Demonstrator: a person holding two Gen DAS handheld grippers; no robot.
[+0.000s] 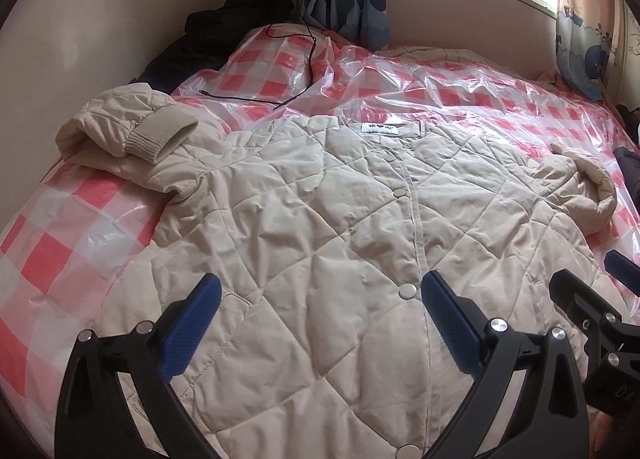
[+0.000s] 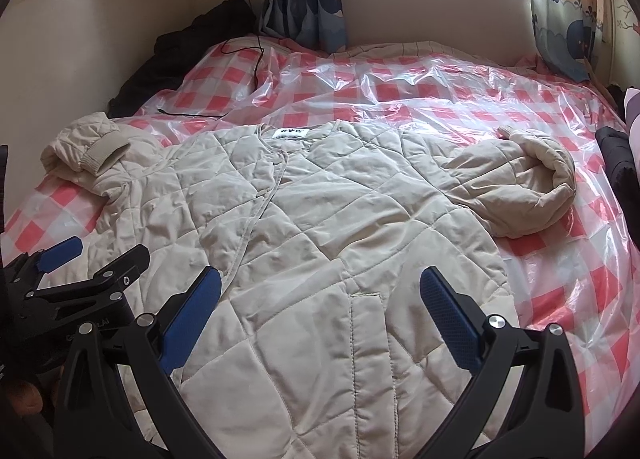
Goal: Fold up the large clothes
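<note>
Item: beige quilted snap-front jacket (image 1: 320, 219), lying face up and spread across the red-and-white checked plastic bed cover (image 1: 400, 91). Sleeves bunched at either side, body unfolded; I judge folding barely begun. My left gripper (image 1: 320, 323) and right gripper (image 2: 320, 323): both spread wide, holding nothing, poised over the hem end

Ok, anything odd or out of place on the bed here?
Two things. A black cable trails from the wall socket across the plastic sheet, its loose end lying near the jacket collar. Both sleeves are doubled back and bunched, left and right, not laid flat.
</note>
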